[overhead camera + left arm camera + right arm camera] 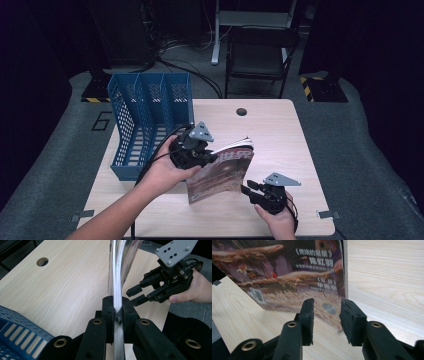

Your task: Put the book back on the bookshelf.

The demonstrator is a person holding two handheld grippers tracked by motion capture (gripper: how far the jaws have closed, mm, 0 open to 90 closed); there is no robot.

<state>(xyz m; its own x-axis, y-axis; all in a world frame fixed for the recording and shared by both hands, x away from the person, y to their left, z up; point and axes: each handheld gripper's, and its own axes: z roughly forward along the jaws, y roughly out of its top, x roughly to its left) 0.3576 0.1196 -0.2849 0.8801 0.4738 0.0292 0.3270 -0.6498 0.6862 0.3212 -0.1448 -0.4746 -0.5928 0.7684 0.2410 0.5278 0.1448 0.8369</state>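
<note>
left black two-jaw gripper (pixel 212 159): brass-ringed pivots, grey three-cornered plate, black cable | right black two-jaw gripper (pixel 246 187): same grey plate with dark screws | forearms: bare, no sleeves

Left tongs (pixel 212 159) clamped tight, right tongs (pixel 246 187) parted, both hands low.

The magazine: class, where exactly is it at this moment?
In the high view the magazine stands on edge mid-table, clamped by the left gripper, right of the blue file rack and left of the right gripper.
</note>
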